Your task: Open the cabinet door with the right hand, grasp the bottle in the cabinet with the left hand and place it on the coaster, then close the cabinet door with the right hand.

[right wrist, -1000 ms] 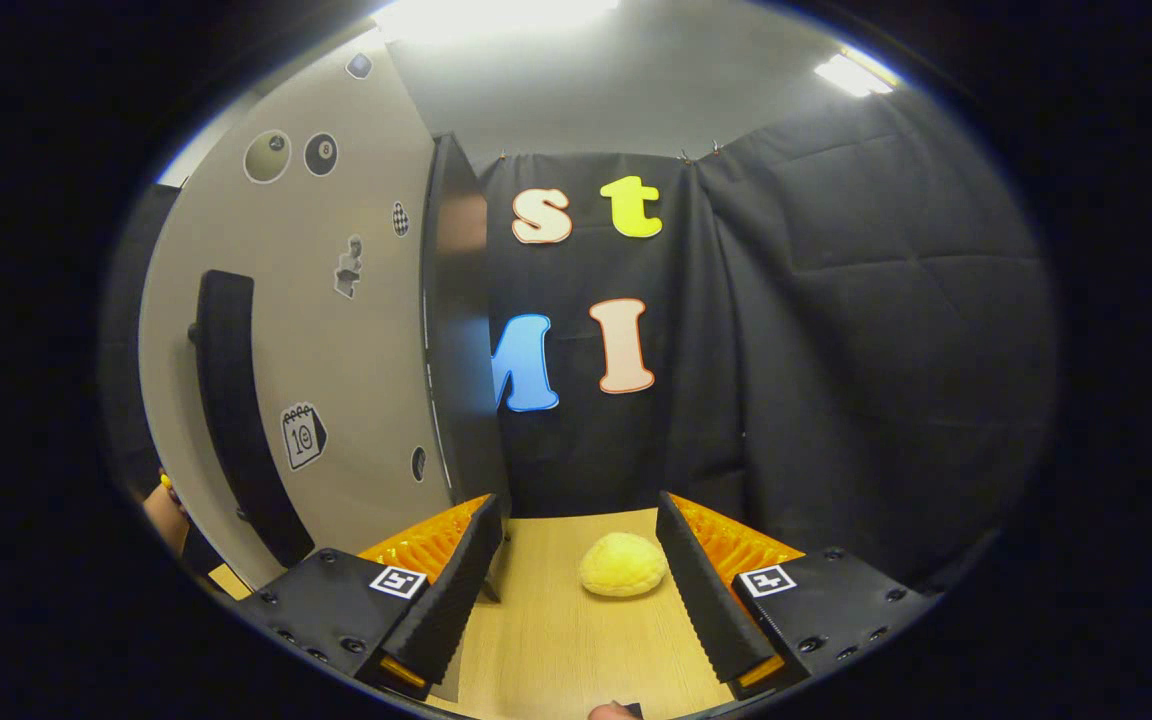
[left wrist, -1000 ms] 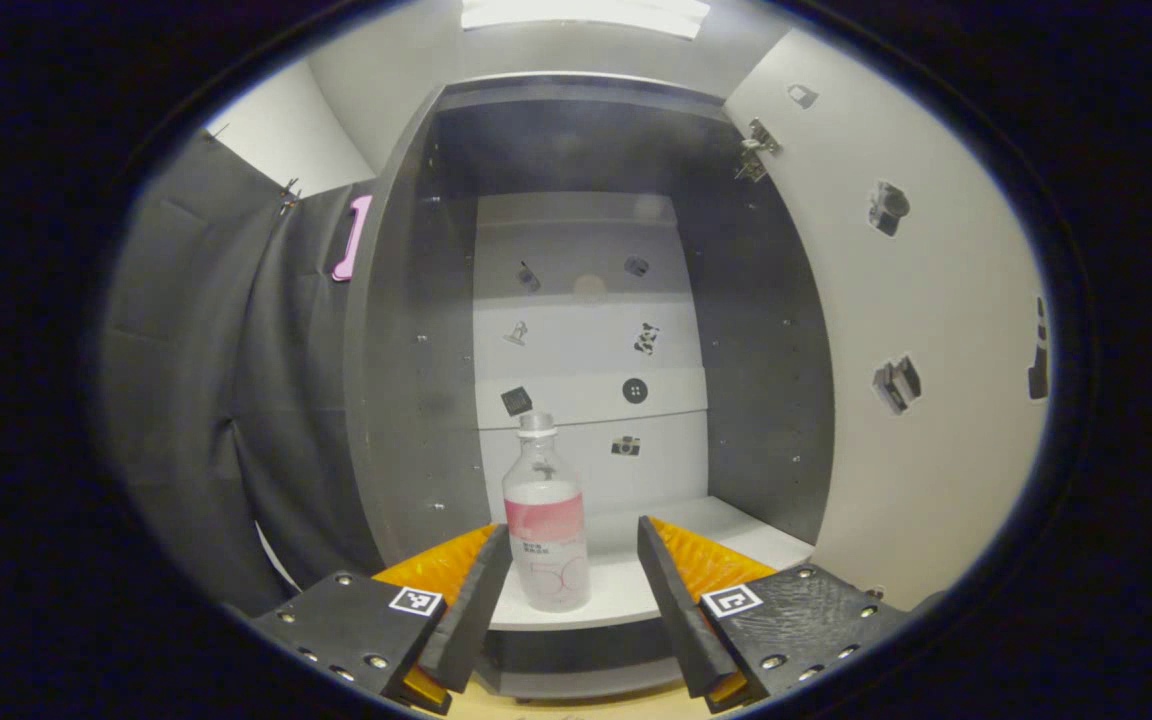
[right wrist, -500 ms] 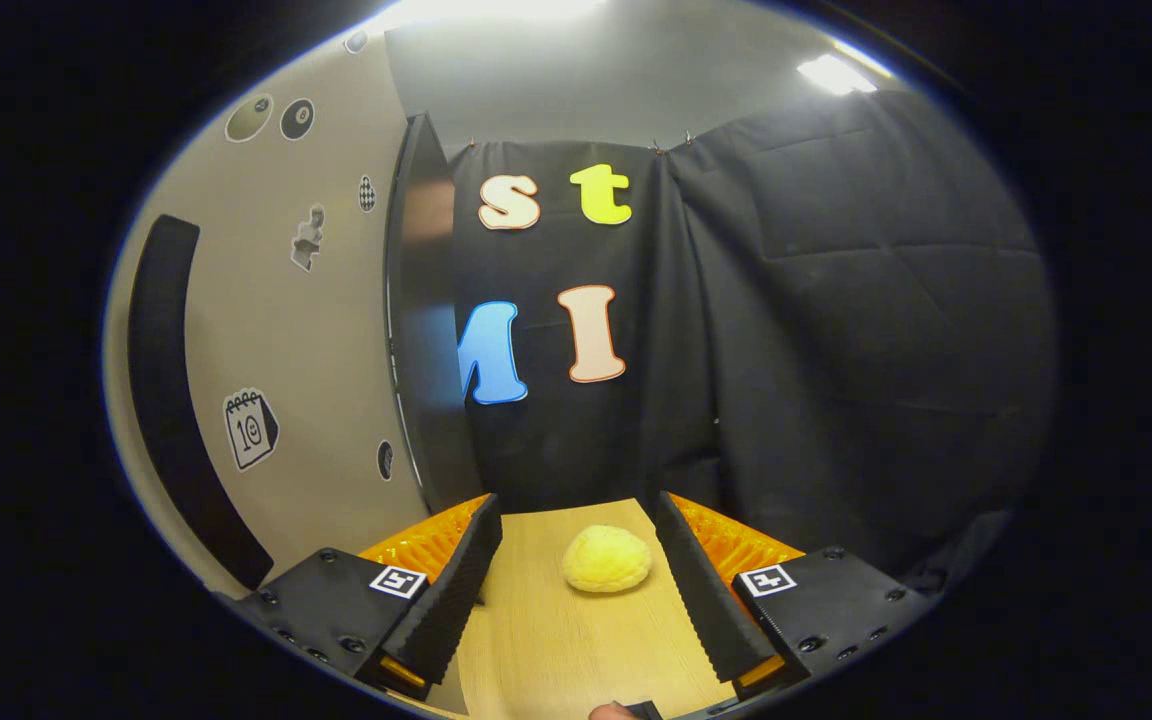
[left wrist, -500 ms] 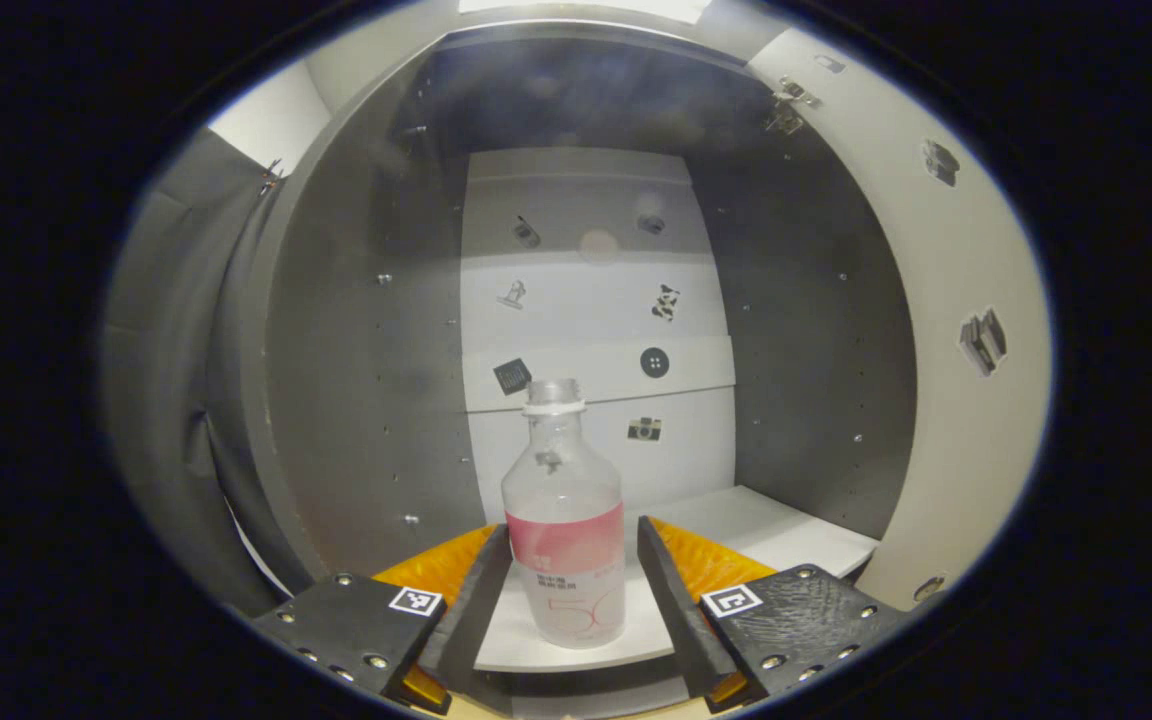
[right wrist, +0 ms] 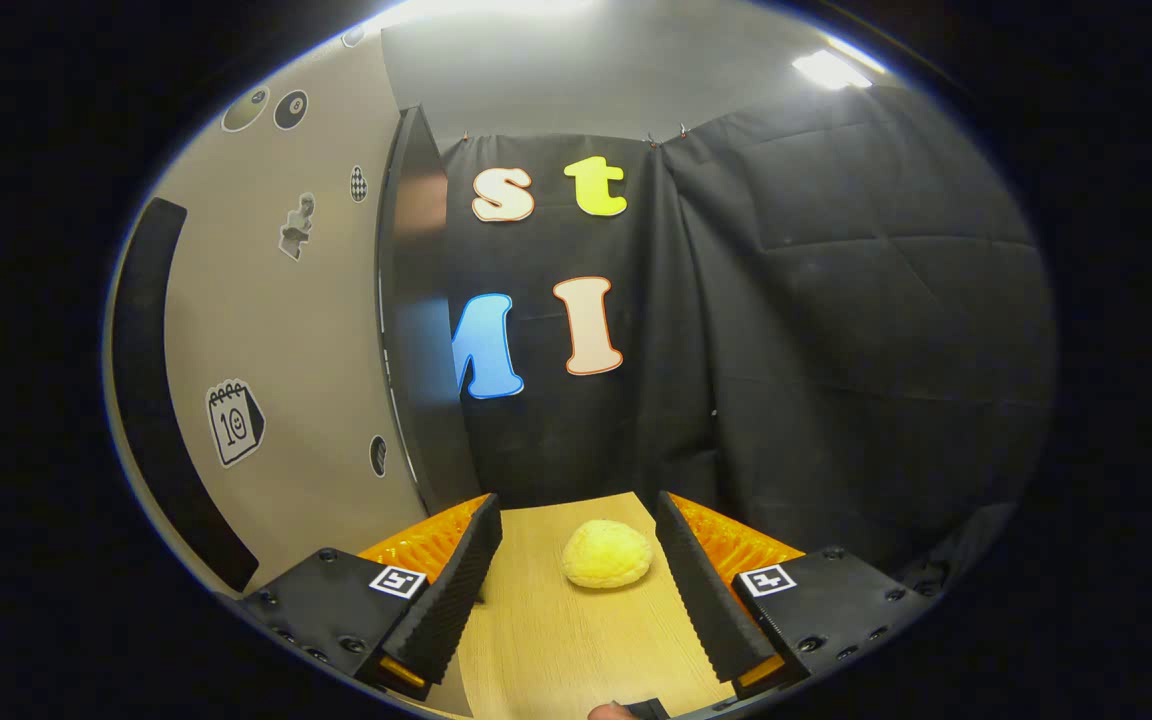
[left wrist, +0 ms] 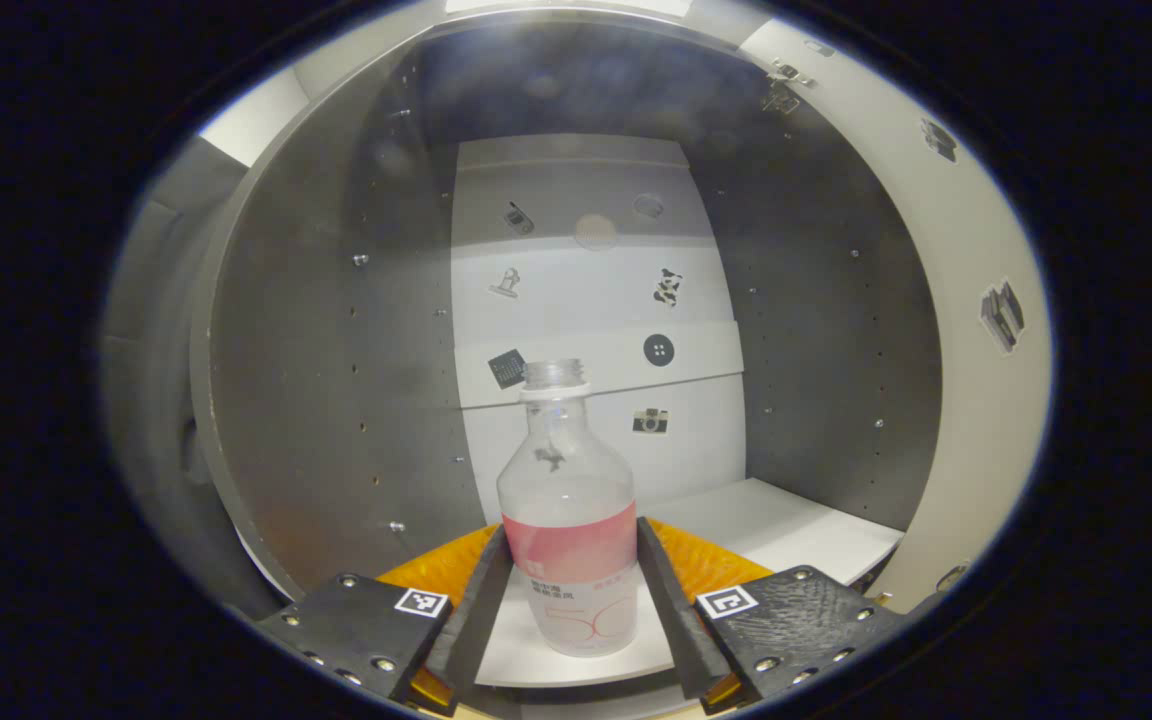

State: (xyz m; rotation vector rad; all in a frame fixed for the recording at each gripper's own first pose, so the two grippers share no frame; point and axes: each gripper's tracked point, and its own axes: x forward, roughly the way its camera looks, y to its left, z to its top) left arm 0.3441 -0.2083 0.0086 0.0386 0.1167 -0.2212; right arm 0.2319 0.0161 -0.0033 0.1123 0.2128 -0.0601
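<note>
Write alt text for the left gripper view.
A clear bottle with a pink label stands upright on the white shelf of an open grey cabinet, between the fingers of the left gripper, which flank its label. Small stickers dot the cabinet's back panel.

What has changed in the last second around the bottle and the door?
The left gripper went forward into the cabinet; its fingers now flank the bottle, which stands where it was. The right gripper stayed open over the table beside the open door.
</note>
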